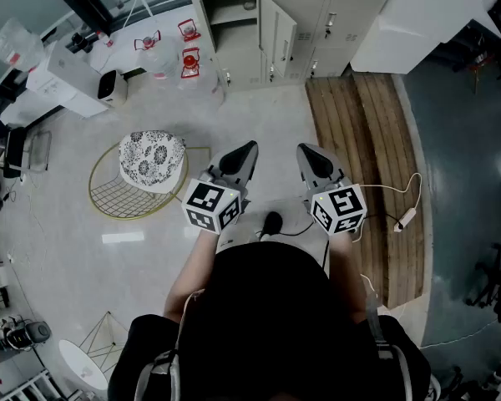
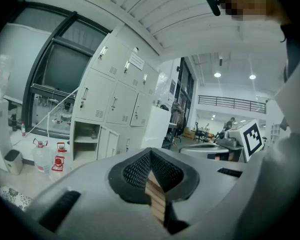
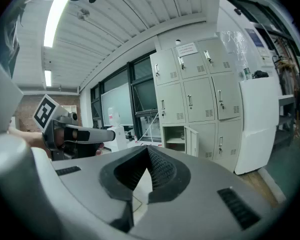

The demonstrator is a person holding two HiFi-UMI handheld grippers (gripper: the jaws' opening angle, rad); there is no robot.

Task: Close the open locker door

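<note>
Both claws are closed and empty: left claw [image 1: 243, 150] and right claw [image 1: 310, 154] each have their jaws meeting at the tip with nothing between them, as the gripper views confirm (left claw [image 2: 150, 152], right claw [image 3: 149, 149]). They're held side by side in front of the person, pointing at the lockers. The locker door [image 1: 280, 43] is in the bottom row of the locker bank [image 1: 330, 11], well apart from the claws. It stands swung out beside its open compartment [image 1: 233, 17], and also shows in both gripper views [image 2: 109, 143] [image 3: 194, 140]. Closing hasn't started; an approach is needed first. To do it well, walk up, keep a claw shut, and press it flat on the door's outer face near the free edge, then sweep until flush with the neighbouring doors. The hinge looks to be on the right of the compartment, though at this range I can't be sure; if so, the right claw has the easier push. The floor straight ahead looks passable. The wire chair [image 1: 147, 174] sits to the left, water jugs [image 1: 189, 62] stand just left of the lockers, a plank strip [image 1: 359, 132] runs on the right, and a loose cable [image 1: 403, 218] is a trip risk.
</note>
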